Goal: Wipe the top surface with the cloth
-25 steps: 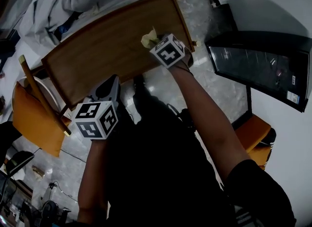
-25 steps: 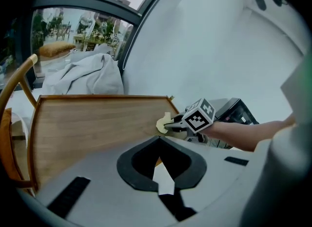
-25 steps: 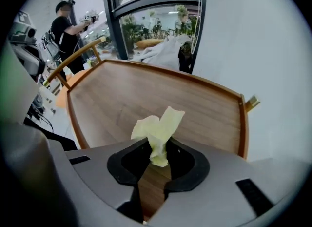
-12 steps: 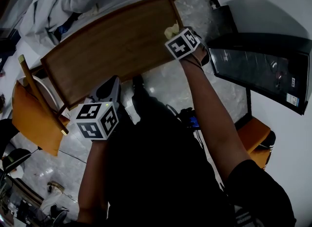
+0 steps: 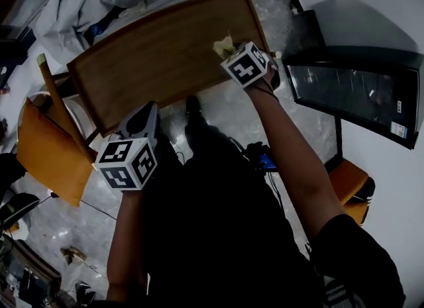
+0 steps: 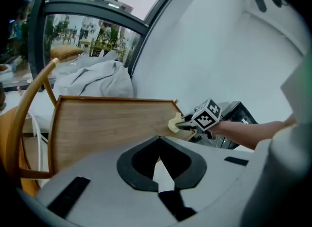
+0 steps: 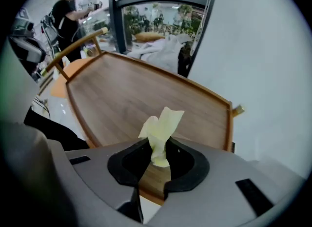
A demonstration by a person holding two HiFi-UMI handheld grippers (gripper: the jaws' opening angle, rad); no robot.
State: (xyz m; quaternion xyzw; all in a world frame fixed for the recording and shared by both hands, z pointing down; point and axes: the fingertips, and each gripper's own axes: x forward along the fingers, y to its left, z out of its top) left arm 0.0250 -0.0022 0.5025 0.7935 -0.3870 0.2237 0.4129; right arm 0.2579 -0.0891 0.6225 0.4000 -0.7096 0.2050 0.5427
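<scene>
cloth (image 7: 161,126) pinched in right tool (image 7: 155,162) sticks forward along jaws over tabletop (image 7: 141,92).

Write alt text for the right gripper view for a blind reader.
The right gripper has its jaws shut on a crumpled pale yellow cloth, held at the near edge of a brown wooden tabletop with a raised rim. Beyond the tabletop are a curved wooden chair back, a white wall at right and a person in dark clothes at far left.
</scene>
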